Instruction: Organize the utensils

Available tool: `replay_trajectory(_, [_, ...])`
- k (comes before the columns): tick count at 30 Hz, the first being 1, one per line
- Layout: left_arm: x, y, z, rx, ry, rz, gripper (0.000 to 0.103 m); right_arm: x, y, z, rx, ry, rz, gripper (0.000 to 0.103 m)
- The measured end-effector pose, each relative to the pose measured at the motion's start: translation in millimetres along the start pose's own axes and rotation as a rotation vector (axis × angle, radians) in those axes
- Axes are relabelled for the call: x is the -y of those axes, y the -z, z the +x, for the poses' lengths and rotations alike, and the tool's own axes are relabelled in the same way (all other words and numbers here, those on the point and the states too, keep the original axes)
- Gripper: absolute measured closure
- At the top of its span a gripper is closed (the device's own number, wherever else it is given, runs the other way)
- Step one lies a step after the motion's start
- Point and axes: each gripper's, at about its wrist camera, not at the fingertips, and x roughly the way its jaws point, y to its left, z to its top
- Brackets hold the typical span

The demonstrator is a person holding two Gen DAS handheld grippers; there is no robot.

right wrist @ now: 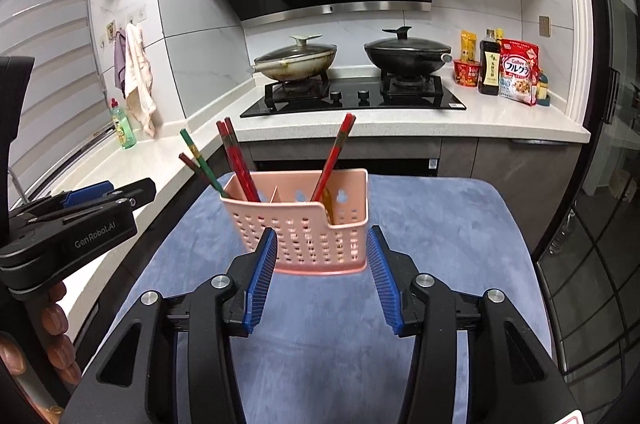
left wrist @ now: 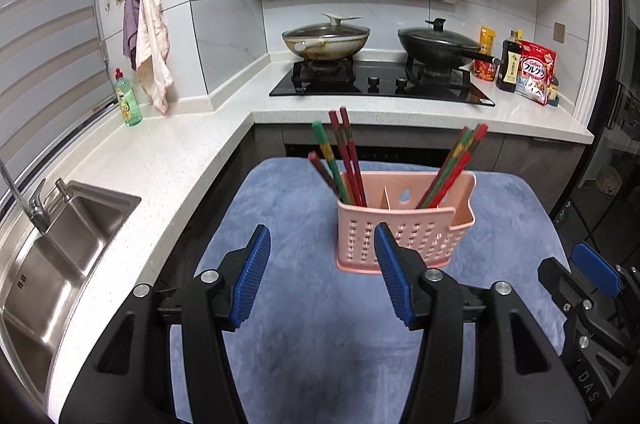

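A white kitchen counter [left wrist: 168, 160] with a sink [left wrist: 60, 256] and a gas hob [left wrist: 380, 84] forms the background; in front of it lies a blue cloth-covered surface [right wrist: 440, 224], on which the task's things stand. At the centre of the cloth sits a pink perforated caddy [right wrist: 308, 236], divided into compartments and standing upright. Chopsticks [right wrist: 236, 160], red and green, lean in its left compartment, and a second group of chopsticks [right wrist: 334, 156] leans in the right one. The left gripper [left wrist: 322, 256] and the right gripper [right wrist: 322, 256] both hover just short of the caddy, jaws parted and empty, with no pad touching anything. The caddy appears to be thin, light plastic, likely to slide or tip on the cloth if pushed at the rim; steadying it low on a wall would be safer. The chopsticks look stiff, slender and smooth-lacquered, hence prone to slip or pivot; a hold on the free upper shaft, well above the caddy's rim, should give the ribbed pads the best purchase.
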Motion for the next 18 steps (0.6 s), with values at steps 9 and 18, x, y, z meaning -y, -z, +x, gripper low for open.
replay_trajectory(9, [-5.3,25.8,-8.2,-0.040,-0.011,-0.001,0.049,3.3,23.6,-11.6,-0.023,0.018,-0.004,0.057])
replay_trajectory(18, [-6.5,48.3,-29.6,-0.042,-0.043,0.012,0.032,17.4,45.3,-35.5,-0.023,0.058,0.009,0.044])
